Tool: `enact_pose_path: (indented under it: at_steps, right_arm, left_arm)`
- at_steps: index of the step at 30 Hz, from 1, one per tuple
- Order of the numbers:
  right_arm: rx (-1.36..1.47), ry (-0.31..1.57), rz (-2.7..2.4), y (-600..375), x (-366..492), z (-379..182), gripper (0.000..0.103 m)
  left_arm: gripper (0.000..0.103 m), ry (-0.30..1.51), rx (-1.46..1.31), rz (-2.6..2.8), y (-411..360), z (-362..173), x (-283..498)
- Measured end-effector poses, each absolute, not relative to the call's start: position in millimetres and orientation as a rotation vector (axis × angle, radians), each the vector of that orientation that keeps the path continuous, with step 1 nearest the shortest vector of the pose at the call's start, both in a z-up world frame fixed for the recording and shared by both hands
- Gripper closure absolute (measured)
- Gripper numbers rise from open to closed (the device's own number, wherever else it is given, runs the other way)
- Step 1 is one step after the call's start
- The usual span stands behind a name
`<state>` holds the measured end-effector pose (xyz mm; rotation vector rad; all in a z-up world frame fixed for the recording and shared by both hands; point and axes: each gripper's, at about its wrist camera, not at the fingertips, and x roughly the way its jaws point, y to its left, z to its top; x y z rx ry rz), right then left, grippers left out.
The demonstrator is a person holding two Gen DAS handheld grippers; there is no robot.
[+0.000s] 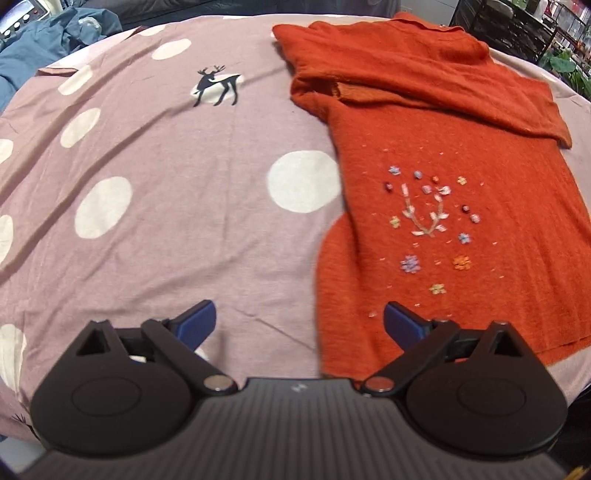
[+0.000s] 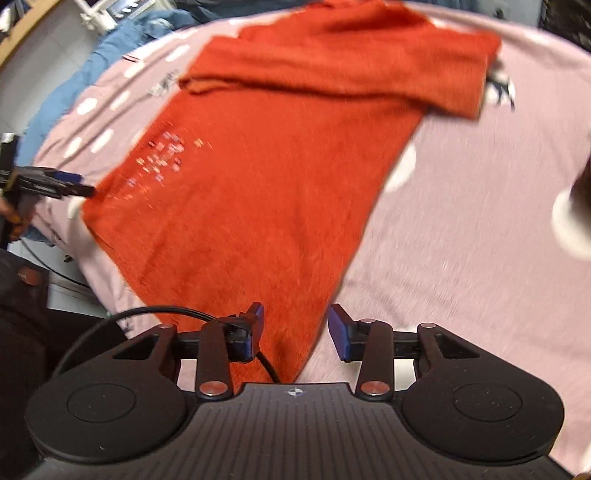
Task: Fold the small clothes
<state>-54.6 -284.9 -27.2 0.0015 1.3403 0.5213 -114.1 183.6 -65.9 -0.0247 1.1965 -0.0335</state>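
An orange-red knit sweater (image 1: 461, 140) with small embroidered flowers lies flat on a pink spotted bedsheet (image 1: 166, 221), its sleeves folded across the top. My left gripper (image 1: 299, 325) is open, and the sweater's near left hem corner lies between its blue pads. In the right wrist view the sweater (image 2: 277, 166) is blurred. My right gripper (image 2: 295, 332) is open around the sweater's near right corner. The left gripper (image 2: 70, 186) shows at the sweater's far left corner.
The sheet has white dots and a black deer print (image 1: 218, 85). Blue cloth (image 1: 40, 48) is bunched beyond the sheet's left edge. A black wire rack (image 1: 517, 22) and plants stand at the far right. A black cable (image 2: 166, 312) runs by my right gripper.
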Motion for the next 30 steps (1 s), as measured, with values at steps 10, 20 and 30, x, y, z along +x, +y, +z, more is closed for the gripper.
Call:
enact_pose_path:
  at_steps: [10,20,30]
  right_arm:
    - [0.144,1.399,0.402,-288.0,-63.9,-40.3,0.049]
    - [0.107,1.473,0.44,-265.9,-68.0,-45.2,0.079]
    - [0.08,1.453,0.455,-264.0,-62.7,-31.3,0.095]
  left_arm:
    - [0.047,1.293,-0.083,-0.136,169.5,-84.7,-114.1]
    - [0.093,1.307,-0.143,-0.165,155.8,-89.6,-115.4]
    - [0.095,1.274,-0.12,-0.176,142.1,-74.0,-88.3]
